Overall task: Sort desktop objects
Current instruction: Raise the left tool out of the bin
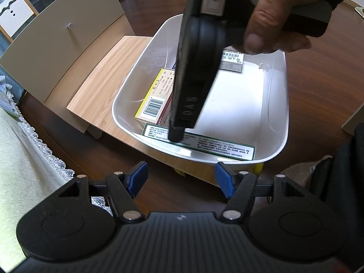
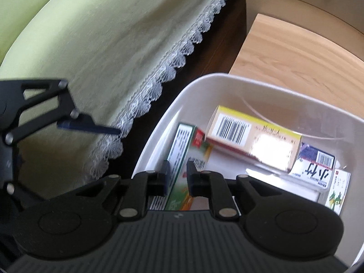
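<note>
black tongs (image 1: pixel 182 179), blue pads (image 1: pixel 136 178)

From the left wrist view I see the tub's (image 1: pixel 276 118) right half bare, room to drop in there. The right hand-held gripper (image 1: pixel 176 134) slants across the frame centre, blocking the boxes (image 1: pixel 154 100) at lower left. A panel (image 1: pixel 68 52) walls the upper left; the bed (image 1: pixel 25 159) crowds the left edge.

you have a white tub (image 1: pixel 276 122) on the wooden stand holding boxes. the green-edged box (image 2: pixel 182 159) stands on its long edge against the near wall. the yellow-topped box (image 2: pixel 252 141) lies tilted, barcode up. a blue-and-white box (image 2: pixel 314 168) lies flat beside a small white box (image 2: pixel 339 191).
</note>
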Action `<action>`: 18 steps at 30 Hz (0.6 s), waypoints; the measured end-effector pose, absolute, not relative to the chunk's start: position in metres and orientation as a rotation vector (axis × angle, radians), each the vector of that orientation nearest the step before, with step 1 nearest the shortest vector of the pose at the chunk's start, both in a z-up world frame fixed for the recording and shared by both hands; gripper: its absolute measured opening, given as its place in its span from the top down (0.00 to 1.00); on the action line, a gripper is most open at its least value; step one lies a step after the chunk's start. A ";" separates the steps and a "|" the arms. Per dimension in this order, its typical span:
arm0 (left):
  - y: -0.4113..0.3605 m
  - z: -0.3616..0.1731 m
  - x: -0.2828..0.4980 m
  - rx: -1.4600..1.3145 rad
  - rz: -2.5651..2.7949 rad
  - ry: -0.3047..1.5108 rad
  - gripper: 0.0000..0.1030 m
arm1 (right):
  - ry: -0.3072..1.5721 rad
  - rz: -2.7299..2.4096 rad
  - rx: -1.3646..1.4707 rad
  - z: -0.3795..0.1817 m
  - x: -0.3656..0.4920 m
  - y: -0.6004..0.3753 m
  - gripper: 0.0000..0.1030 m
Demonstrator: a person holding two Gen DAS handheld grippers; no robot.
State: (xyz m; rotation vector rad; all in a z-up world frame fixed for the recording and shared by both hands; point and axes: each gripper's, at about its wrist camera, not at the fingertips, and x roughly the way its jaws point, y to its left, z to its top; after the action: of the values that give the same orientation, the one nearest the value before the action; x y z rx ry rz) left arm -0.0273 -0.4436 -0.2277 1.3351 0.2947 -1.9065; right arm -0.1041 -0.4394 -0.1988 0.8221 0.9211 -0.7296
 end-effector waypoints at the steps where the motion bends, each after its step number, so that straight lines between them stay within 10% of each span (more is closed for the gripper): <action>1: -0.444 -0.228 -0.027 1.335 -1.906 0.295 0.35 | 0.916 -0.737 0.825 -0.200 -0.103 -0.441 0.87; 18: -0.436 -0.226 -0.027 1.336 -1.906 0.282 0.34 | 1.039 -0.658 0.834 -0.209 -0.109 -0.421 0.83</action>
State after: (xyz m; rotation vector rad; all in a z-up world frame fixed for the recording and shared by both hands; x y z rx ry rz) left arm -0.0274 -0.4360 -0.2257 1.3360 0.2821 -1.9060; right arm -0.1089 -0.4209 -0.2093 0.8344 1.0385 -0.6580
